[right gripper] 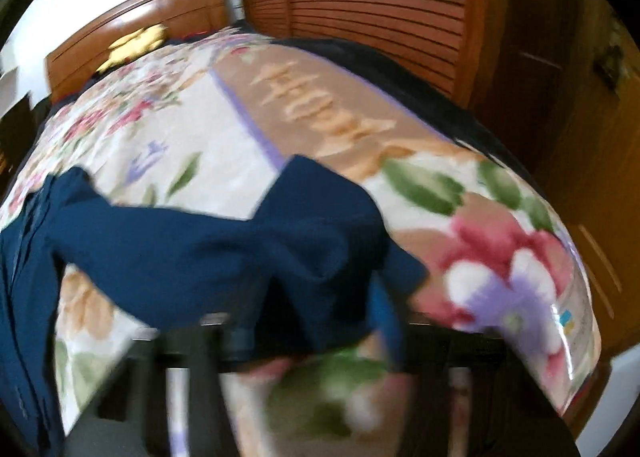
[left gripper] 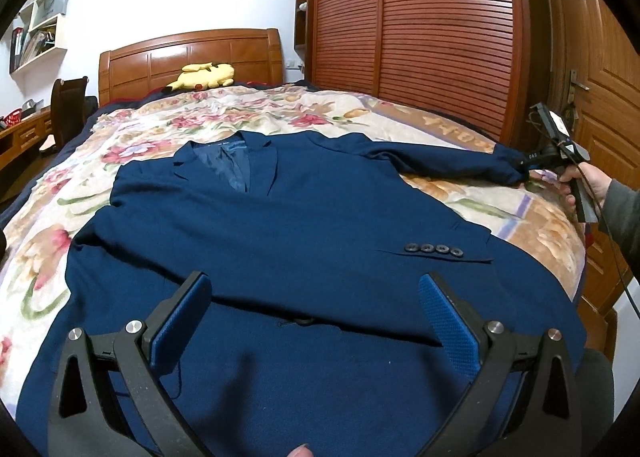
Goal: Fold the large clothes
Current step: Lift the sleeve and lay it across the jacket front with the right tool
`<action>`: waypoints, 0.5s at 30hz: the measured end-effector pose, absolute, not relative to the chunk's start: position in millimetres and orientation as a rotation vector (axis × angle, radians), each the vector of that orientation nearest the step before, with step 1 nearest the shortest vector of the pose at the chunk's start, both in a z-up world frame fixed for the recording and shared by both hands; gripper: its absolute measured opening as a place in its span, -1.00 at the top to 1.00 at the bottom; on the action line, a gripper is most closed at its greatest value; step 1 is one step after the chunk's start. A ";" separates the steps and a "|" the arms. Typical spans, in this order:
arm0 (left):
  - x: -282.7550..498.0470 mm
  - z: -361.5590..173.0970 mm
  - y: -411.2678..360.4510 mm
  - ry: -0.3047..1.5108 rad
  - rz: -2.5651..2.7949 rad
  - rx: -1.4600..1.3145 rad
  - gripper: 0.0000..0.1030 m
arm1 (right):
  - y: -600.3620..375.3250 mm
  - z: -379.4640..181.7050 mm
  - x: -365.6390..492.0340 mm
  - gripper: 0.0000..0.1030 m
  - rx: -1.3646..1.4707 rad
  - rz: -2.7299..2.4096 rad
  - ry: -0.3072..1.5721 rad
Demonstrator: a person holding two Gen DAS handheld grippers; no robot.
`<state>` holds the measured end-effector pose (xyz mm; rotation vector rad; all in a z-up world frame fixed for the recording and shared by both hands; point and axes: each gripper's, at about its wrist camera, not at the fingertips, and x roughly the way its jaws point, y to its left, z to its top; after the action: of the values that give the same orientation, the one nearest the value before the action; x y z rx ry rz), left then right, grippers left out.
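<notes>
Jaws wide over jacket (left gripper: 280,225), right jaws gripping sleeve (right gripper: 224,249)

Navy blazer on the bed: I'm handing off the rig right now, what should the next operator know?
Left gripper: open, hovering over the lower front of the navy blue blazer, holding nothing.
Right gripper: shut on the sleeve cuff, sleeve stretched out sideways.
Blazer lies front up on the floral blanket; one buttoned sleeve already lies across the front.
Left: fold the held sleeve in, then the body.
</notes>
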<state>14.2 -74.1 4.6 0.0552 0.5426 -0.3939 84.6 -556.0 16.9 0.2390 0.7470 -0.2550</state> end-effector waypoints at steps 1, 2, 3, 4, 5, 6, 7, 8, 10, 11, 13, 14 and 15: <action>14.0 5.2 -73.3 0.541 -0.394 0.054 -1.00 | -552.3 19.4 82.8 0.84 0.218 -0.248 0.753; 13.6 6.0 -71.8 0.538 -0.392 0.051 -1.00 | -546.6 23.3 82.5 0.87 0.195 -0.240 0.752; 13.5 6.5 -70.7 0.537 -0.391 0.049 -1.00 | -540.2 29.8 81.2 0.88 0.178 -0.226 0.739; 13.3 6.9 -69.2 0.536 -0.388 0.047 -1.00 | -534.7 38.5 76.4 0.89 0.165 -0.219 0.715; 12.7 7.6 -67.0 0.534 -0.383 0.044 -1.00 | -528.2 49.0 69.9 0.90 0.151 -0.215 0.674; 12.7 7.7 -65.2 0.532 -0.379 0.042 -1.00 | -520.7 61.2 63.2 0.90 0.137 -0.212 0.623; 12.2 8.3 -63.1 0.531 -0.377 0.039 -1.00 | -513.5 73.8 56.7 0.90 0.129 -0.203 0.575; 11.6 8.8 -60.7 0.529 -0.374 0.036 -1.00 | -506.5 85.0 51.8 0.90 0.123 -0.190 0.541; 9.8 10.2 -55.0 0.525 -0.365 0.034 -1.00 | -490.1 106.6 44.2 0.90 0.098 -0.171 0.491; 8.5 11.0 -51.2 0.522 -0.360 0.032 -1.00 | -481.5 115.4 40.8 0.90 0.085 -0.155 0.476; 6.3 12.0 -44.5 0.517 -0.348 0.029 -1.00 | -461.4 131.8 36.3 0.91 0.051 -0.119 0.454; 5.5 12.4 -41.0 0.515 -0.343 0.028 -1.00 | -451.1 138.7 33.4 0.91 0.031 -0.105 0.440; 4.4 13.1 -36.8 0.512 -0.335 0.026 -1.00 | -439.6 146.0 30.5 0.91 0.011 -0.084 0.422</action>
<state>4.4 -36.8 13.1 0.0265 0.5121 -0.3351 30.5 -439.6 146.0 0.0114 0.4216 -0.0843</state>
